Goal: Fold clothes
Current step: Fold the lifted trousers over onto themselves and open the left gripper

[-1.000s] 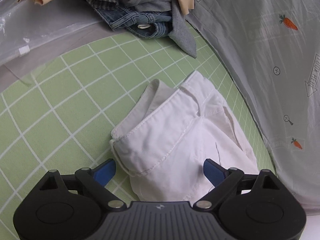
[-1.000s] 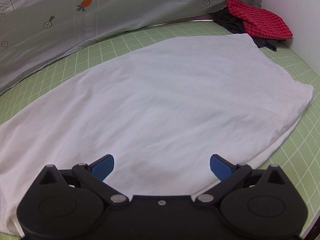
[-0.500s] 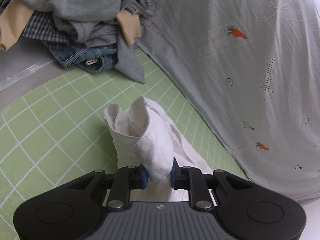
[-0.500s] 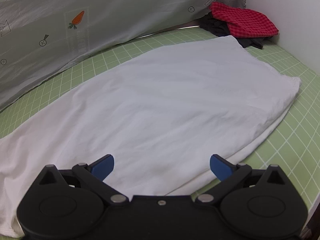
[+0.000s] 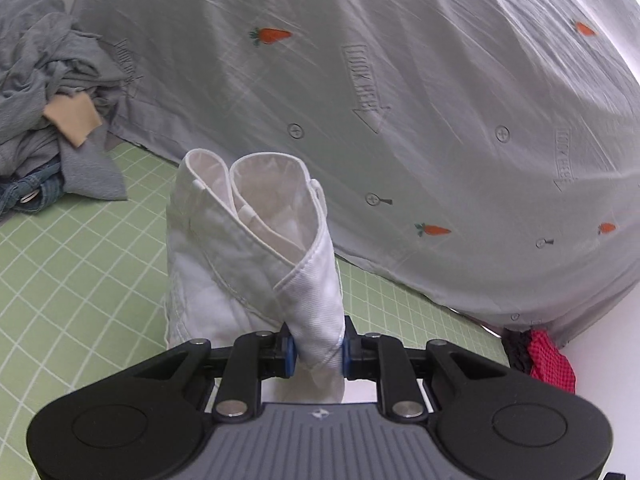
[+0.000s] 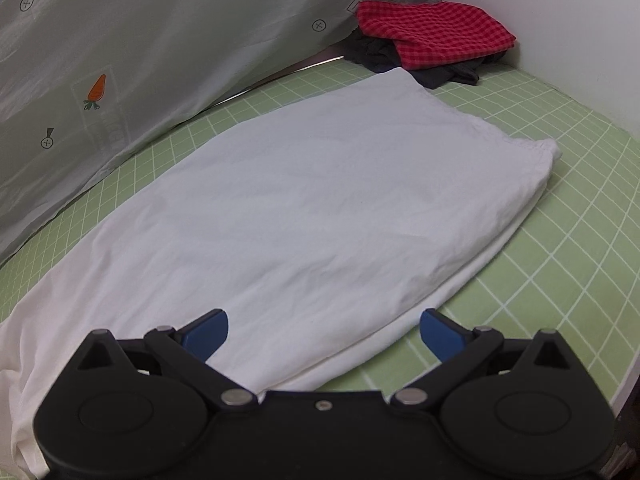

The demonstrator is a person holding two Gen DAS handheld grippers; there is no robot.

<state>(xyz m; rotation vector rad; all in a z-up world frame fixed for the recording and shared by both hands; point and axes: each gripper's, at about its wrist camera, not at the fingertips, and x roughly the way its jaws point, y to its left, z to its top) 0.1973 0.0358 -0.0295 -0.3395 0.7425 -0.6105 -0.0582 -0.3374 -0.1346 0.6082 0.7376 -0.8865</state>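
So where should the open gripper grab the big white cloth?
Probably the near edge of the white cloth, just ahead of the open right gripper, coming in low from the front. There the folded layers end in a thin lip on the mat, easy to slip a finger under. The middle lies flat, with nothing to pinch.

The left tool (image 5: 316, 350) is pitched gently downward, its blue pads (image 5: 287, 349) clamped tight on a bunched fold of white cloth (image 5: 256, 256). The right tool (image 6: 323, 330) is angled more steeply down, its jaws spread wide with nothing gripped between them.
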